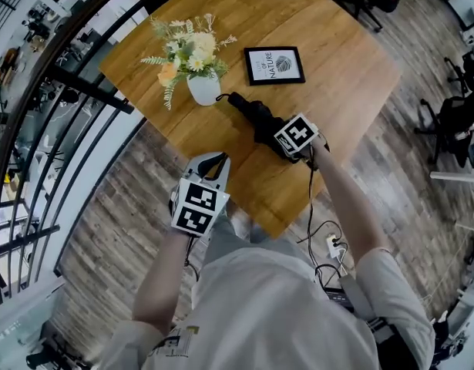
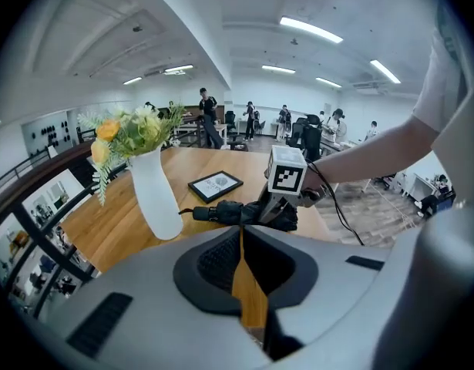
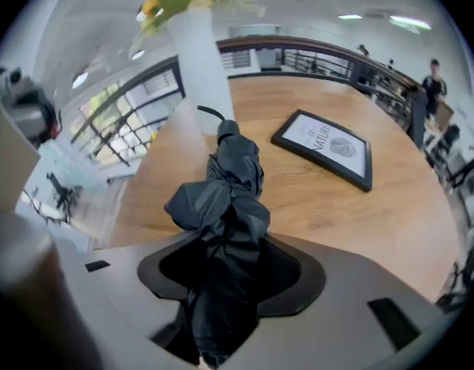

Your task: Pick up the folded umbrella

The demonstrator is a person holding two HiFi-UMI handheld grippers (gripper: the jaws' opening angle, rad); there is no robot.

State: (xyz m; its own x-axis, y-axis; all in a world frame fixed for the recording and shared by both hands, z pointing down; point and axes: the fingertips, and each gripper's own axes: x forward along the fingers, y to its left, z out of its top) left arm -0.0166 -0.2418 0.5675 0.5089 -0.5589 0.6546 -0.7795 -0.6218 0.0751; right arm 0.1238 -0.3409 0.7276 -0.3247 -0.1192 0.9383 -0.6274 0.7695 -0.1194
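Observation:
The folded black umbrella (image 1: 254,112) lies on the wooden table (image 1: 341,68), its strap end next to the white vase. My right gripper (image 1: 283,148) points steeply down over its near end, shut on it. In the right gripper view the dark fabric of the umbrella (image 3: 233,199) fills the space between the pads of the right gripper (image 3: 229,272). My left gripper (image 1: 216,160) hovers at the table's near-left edge, shut and holding nothing. From the left gripper (image 2: 240,241), the umbrella (image 2: 227,211) and the right gripper (image 2: 280,209) show ahead.
A white vase (image 1: 203,89) of flowers stands just left of the umbrella's far end. A framed print (image 1: 274,65) lies flat behind it. A dark railing (image 1: 75,129) runs along the left. A power strip (image 1: 333,245) and cable lie on the floor by the table's near corner.

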